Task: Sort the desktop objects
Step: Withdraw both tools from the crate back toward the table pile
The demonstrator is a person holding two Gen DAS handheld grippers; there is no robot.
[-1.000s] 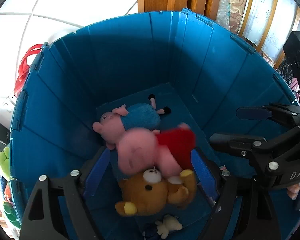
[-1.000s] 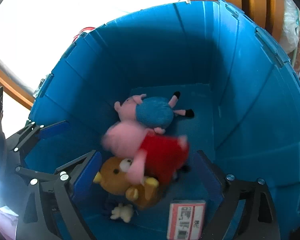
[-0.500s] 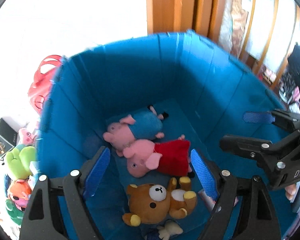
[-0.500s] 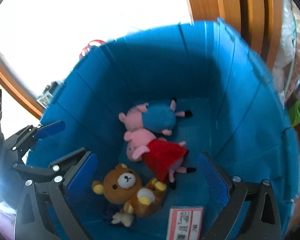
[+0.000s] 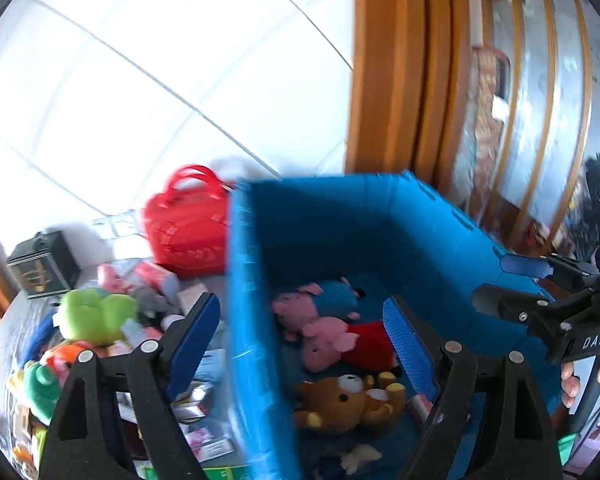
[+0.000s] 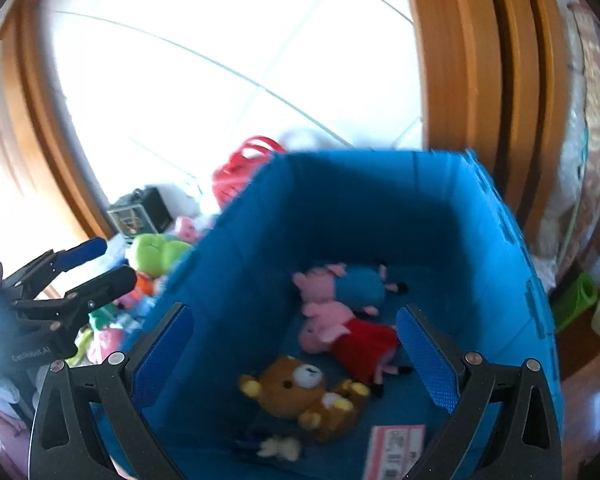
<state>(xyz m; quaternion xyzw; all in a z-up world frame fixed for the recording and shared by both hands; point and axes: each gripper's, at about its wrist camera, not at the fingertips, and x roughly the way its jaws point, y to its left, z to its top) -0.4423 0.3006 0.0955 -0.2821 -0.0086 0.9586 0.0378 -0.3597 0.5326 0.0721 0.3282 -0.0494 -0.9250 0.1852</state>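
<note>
A blue bin (image 5: 340, 232) (image 6: 360, 208) holds a pig in a blue shirt (image 5: 332, 298) (image 6: 356, 284), a pig in a red dress (image 5: 352, 344) (image 6: 352, 340) and a brown bear (image 5: 352, 400) (image 6: 300, 392). My left gripper (image 5: 300, 340) (image 6: 104, 266) hangs open above the bin's left wall, with nothing in it. Over the bin's inside, my right gripper (image 6: 296, 356) (image 5: 504, 284) stands wide open and empty. A hand (image 5: 572, 380) holds it.
A small white toy (image 5: 360, 456) and a labelled box (image 6: 396, 448) lie at the bin's near end. Left of the bin are a green plush (image 5: 96, 312), several more toys, a red bag (image 5: 188, 232) and a black box (image 5: 44, 268). A wooden frame (image 5: 384, 80) stands behind.
The red-dress pig has dropped and settled beside the blue-shirt pig. Both grippers have risen out of the bin, and the left has swung left over the wall. The right jaws have widened.
</note>
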